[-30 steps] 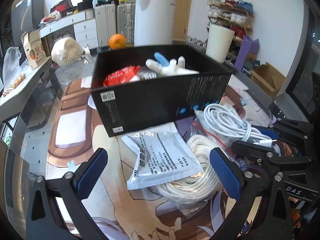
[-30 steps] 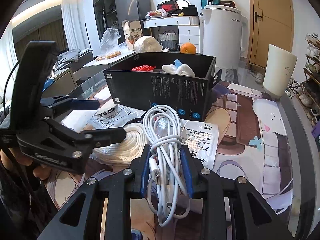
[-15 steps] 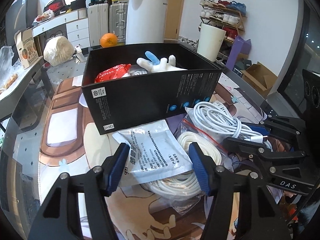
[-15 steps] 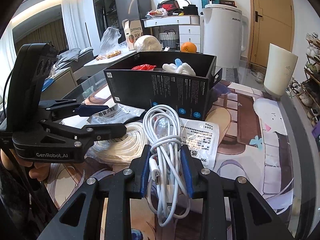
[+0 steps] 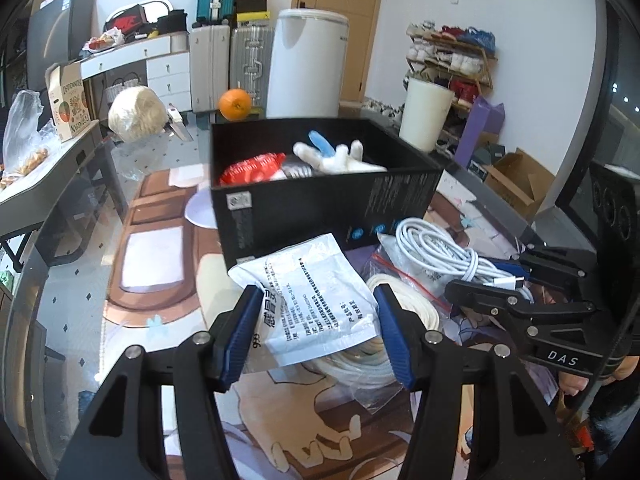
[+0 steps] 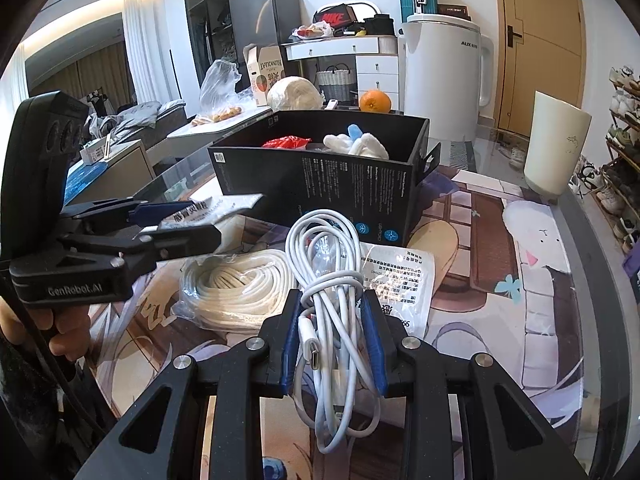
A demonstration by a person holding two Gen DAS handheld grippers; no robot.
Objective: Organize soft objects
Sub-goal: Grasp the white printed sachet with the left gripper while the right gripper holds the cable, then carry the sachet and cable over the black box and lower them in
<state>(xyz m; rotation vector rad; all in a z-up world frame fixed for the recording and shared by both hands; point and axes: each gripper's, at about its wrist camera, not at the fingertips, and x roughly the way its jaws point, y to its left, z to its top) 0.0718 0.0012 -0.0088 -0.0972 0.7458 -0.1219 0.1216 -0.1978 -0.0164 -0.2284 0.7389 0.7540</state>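
My left gripper (image 5: 316, 336) is shut on a white printed sachet (image 5: 312, 300) and holds it lifted above a bagged coil of cream rope (image 5: 360, 360), just in front of the black box (image 5: 320, 208). The box holds a red packet (image 5: 252, 170) and a white plush toy (image 5: 340, 156). My right gripper (image 6: 332, 344) is shut on a bundle of white USB cable (image 6: 332, 280), held above the mat. The rope coil (image 6: 236, 284) and a second white sachet (image 6: 400, 276) lie below it, before the box (image 6: 320, 184). The left gripper also shows in the right wrist view (image 6: 176, 224).
An orange (image 5: 235, 104) and a round cream bundle (image 5: 134, 118) sit behind the box. A white bin (image 5: 306, 64) and a cream cup (image 6: 554, 148) stand at the table's far side. The glass table carries a printed mat (image 6: 520, 248).
My left gripper closed from wide open onto the white sachet and lifted it off the rope coil. My right gripper stayed shut on the cable bundle, nearly still.
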